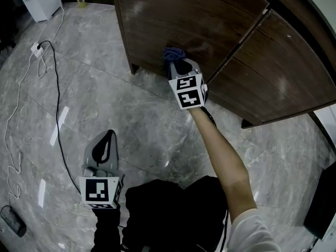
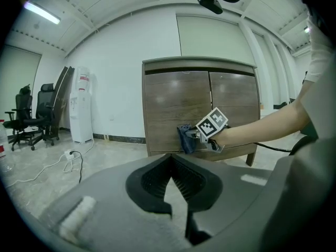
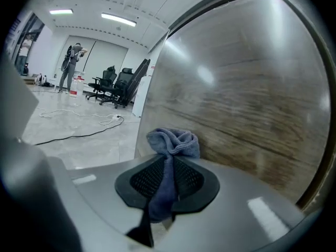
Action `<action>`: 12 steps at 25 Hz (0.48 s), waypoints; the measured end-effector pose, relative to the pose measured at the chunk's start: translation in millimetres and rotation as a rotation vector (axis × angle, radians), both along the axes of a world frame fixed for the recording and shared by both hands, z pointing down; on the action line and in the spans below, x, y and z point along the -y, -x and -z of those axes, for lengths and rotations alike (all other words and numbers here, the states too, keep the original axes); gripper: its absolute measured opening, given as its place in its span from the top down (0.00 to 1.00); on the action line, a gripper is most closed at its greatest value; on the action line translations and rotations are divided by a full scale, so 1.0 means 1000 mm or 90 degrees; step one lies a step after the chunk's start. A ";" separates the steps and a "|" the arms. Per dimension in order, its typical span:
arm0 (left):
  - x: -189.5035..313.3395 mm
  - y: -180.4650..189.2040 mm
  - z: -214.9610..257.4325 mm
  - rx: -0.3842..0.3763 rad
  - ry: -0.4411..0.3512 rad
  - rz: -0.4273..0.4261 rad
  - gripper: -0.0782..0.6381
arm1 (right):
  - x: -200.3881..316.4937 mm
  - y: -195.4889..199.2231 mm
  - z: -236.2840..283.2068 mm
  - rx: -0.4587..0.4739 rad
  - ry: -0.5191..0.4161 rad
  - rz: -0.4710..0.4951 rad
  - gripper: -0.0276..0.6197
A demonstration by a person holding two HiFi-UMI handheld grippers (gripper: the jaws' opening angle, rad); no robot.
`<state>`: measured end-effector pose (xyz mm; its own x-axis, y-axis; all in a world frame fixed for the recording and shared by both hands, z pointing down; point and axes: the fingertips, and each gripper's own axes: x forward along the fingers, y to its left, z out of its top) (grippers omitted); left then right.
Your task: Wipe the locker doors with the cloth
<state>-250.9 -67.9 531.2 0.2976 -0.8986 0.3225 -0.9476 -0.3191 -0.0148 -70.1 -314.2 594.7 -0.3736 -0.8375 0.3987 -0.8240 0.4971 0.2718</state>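
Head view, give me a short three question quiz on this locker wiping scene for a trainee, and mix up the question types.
1. True or false: the left claw grips the cloth.
2. The right claw holds the cloth up to: A) the floor, B) a wooden locker door, C) an office chair.
3. Fill in: the cloth is ___ in colour.
Key: 1 false; 2 B; 3 blue.

The dark brown wood-grain locker doors point(image 1: 199, 20) carry a smooth satin sheen (light patches smear across them). The bunched blue cloth point(image 3: 173, 140) looks soft, nubbly terry. The grey marble-patterned floor point(image 1: 105, 104) is polished glossy.
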 end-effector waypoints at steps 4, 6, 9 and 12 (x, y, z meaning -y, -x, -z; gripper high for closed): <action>-0.002 0.004 -0.002 0.006 0.008 0.005 0.89 | 0.000 0.004 -0.020 0.004 0.029 -0.004 0.87; -0.002 0.006 -0.003 0.006 0.010 0.007 0.89 | 0.000 0.006 -0.028 0.005 0.041 -0.004 0.87; -0.001 0.007 -0.002 0.006 0.006 0.010 0.89 | 0.002 0.009 -0.037 0.014 0.053 -0.004 0.87; 0.000 0.009 -0.001 0.011 -0.002 0.009 0.89 | 0.002 0.011 -0.042 0.018 0.061 -0.008 0.87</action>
